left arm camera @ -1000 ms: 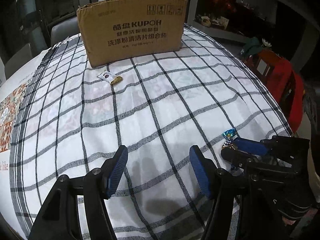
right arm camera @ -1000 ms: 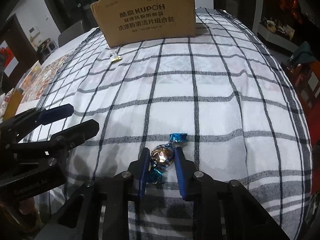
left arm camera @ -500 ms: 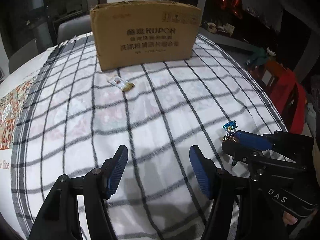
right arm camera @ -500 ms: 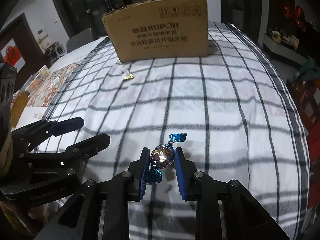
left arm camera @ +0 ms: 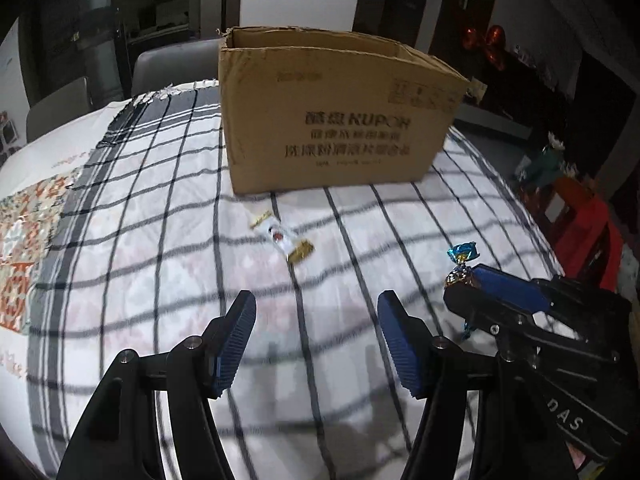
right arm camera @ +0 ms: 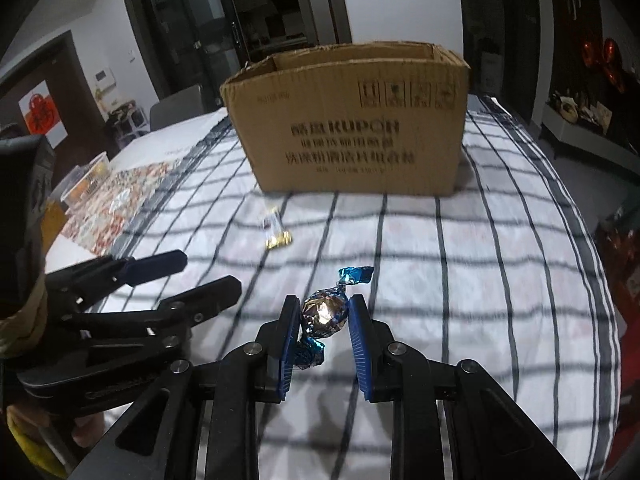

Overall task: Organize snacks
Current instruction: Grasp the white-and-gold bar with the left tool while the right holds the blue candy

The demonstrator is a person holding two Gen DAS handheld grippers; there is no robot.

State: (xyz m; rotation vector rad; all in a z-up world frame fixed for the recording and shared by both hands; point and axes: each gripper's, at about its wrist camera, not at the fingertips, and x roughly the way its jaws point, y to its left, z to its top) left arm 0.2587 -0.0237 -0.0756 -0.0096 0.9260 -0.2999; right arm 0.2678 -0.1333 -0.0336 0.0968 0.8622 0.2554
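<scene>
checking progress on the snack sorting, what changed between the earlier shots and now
Both grippers have moved toward the cardboard box, whose open top now shows. The right gripper has lifted the blue foil candy off the checked tablecloth, still clamped. The left gripper, empty, has just been closing slightly but is open. The small white and gold packet lies where it was, before the box.

A home dining room, dimly lit

We see a tabletop (right arm camera: 500,240) under a black-and-white checked cloth (left arm camera: 140,240), grey upholstered dining chairs (left arm camera: 168,64) drawn up at its far edge, and a dark glass-fronted cabinet (right arm camera: 192,28) against the wall. A red paper cutting (right arm camera: 38,110) hangs by a doorway, red balloons (left arm camera: 486,42) sit above a side shelf, and a reused detergent carton (right arm camera: 352,128) stands on the cloth.
</scene>
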